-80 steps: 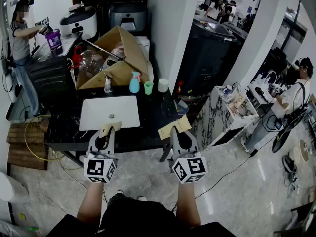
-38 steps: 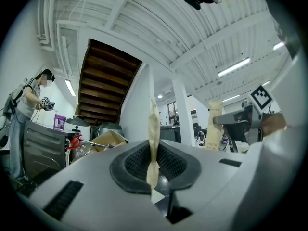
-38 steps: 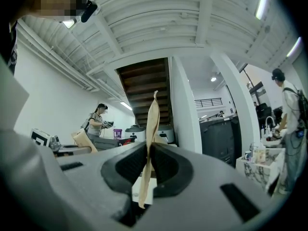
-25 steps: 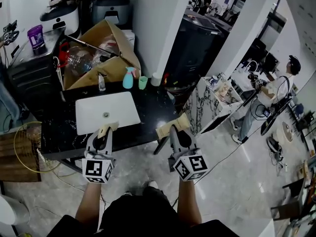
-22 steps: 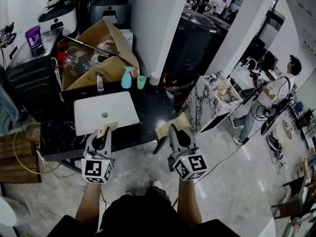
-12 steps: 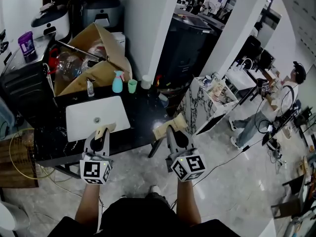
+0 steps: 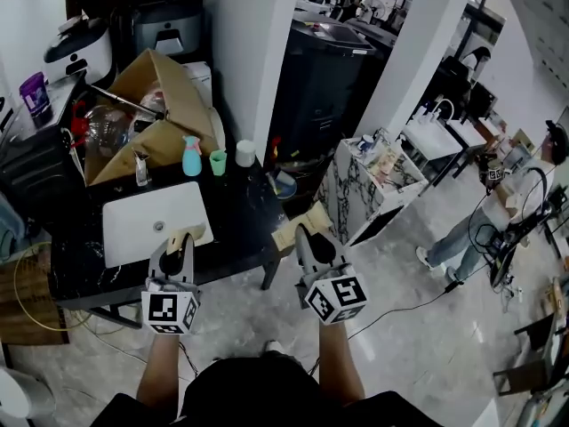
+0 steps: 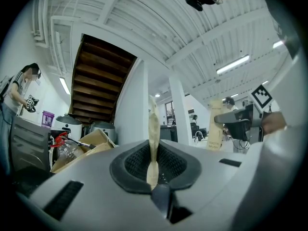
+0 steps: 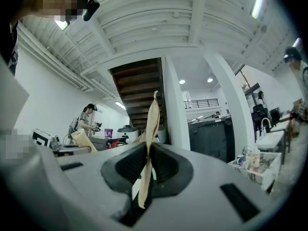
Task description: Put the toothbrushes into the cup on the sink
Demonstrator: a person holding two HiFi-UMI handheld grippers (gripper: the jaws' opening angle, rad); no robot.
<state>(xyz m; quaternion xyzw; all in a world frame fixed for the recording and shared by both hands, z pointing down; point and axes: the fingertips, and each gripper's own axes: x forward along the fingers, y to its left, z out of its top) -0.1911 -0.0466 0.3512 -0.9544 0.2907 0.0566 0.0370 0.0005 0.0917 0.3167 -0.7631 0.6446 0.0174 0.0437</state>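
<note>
My left gripper is shut on a flat kraft-paper toothbrush packet, held over the front edge of the white sink basin. In the left gripper view the packet stands edge-on between the jaws. My right gripper is shut on a second kraft packet over the black counter's right front corner; in the right gripper view that packet also shows edge-on. A small green cup stands behind the basin, well ahead of both grippers.
A blue spray bottle and a white cup flank the green cup, with a faucet at the basin's back. An open cardboard box sits behind. A marble-patterned stand is to the right. A person stands at far right.
The sink and counter have slid left and down in the head view. Both grippers stay side by side, each still holding its packet.
</note>
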